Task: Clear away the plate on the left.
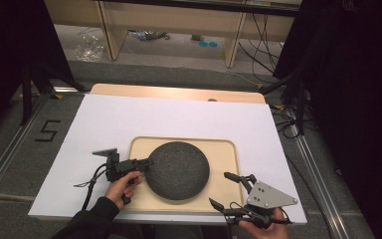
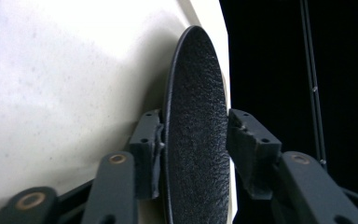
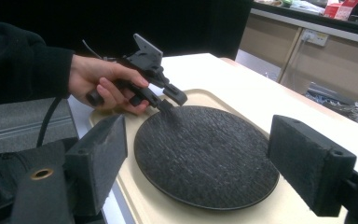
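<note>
A round black plate (image 1: 179, 169) with a rough texture lies in a beige tray (image 1: 229, 149) near the table's front. My left gripper (image 1: 146, 163) reaches in from the left, and its jaws stand above and below the plate's left rim. In the left gripper view both pads (image 2: 147, 149) press on the plate (image 2: 196, 140). My right gripper (image 1: 219, 188) stands open by the tray's front right corner, apart from the plate. In the right gripper view, the plate (image 3: 205, 154) lies ahead of the wide-open jaws, with the left gripper (image 3: 170, 100) at its far rim.
The tray rests on a white board (image 1: 129, 119) that covers the table. Black curtains hang at both sides. Beyond the table are wooden shelving (image 1: 174, 25) and loose cables (image 1: 258, 45) on the floor. A "5" mark (image 1: 47, 130) is on the floor at left.
</note>
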Motion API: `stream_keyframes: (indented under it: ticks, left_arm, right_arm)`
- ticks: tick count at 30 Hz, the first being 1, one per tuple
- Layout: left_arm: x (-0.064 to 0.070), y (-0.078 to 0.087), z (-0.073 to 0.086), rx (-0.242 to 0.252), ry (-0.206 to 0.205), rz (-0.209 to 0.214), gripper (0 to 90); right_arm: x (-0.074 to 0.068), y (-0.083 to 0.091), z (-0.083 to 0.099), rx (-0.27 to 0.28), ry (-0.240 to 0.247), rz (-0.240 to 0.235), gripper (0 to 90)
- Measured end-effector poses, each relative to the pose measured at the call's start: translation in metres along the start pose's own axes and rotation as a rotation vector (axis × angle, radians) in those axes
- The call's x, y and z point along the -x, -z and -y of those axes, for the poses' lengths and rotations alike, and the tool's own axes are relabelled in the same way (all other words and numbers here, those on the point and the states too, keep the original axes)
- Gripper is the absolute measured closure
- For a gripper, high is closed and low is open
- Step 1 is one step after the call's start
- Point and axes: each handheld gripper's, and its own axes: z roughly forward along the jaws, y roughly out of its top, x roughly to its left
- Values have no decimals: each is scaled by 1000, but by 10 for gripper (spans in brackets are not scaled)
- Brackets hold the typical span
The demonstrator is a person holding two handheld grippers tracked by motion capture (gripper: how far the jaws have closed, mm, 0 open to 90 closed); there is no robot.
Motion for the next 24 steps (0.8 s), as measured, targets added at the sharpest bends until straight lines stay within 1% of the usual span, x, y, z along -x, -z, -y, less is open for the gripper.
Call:
stream_keyframes:
  ticks: [1,2,3,4,6,7,8,9,11,14,15,16,17,19,20,21,22,24]
  left_arm:
    - [-1,1,-1,-1,-16,-4,510]
    - [-2,2,-3,0,-25,5,492]
    - [-2,3,-3,2,-31,11,487]
    - [0,4,-4,-2,-27,9,478]
    - [1,5,-4,-8,-35,1,456]
    - [1,5,-4,-10,-49,2,450]
    - [5,6,-4,-8,-15,-15,446]
    - [5,7,-5,-9,-28,-19,439]
    - [8,8,-6,-9,-34,-25,415]
    - [10,9,-6,-22,-54,-43,400]
    - [10,10,-6,-18,-55,-42,398]
    - [10,10,-6,-23,-59,-43,397]
    - [10,10,-6,-25,-63,-45,395]
    - [11,11,-6,-15,-71,-58,391]
    - [11,12,-7,-9,-78,-62,379]
    - [11,14,-8,-15,-82,-70,368]
    - [11,15,-8,-13,-82,-69,366]
    - [12,17,-9,-12,-80,-73,357]
  right_arm:
    - [0,0,0,0,-1,0,210]
    - [0,0,0,-6,2,-6,211]
    - [0,0,0,-7,2,-9,211]
    - [0,0,0,-8,2,-8,211]
    - [0,0,0,1,-1,-2,211]
    - [0,0,0,-6,3,-7,211]
    - [0,0,0,-4,1,-10,211]
    - [0,0,0,-8,1,-12,211]
    - [0,0,0,1,-2,-2,211]
    - [0,0,1,-6,0,-8,211]
    - [0,0,0,-7,2,-11,211]
    - [0,0,0,0,-1,-1,211]
    - [0,0,0,1,-2,-3,211]
    - [0,0,0,-8,2,-12,211]
    - [0,1,0,-9,2,-9,211]
    - [0,1,0,-6,0,-9,211]
    - [0,0,0,1,-3,-1,211]
    - [0,0,0,-8,2,-13,211]
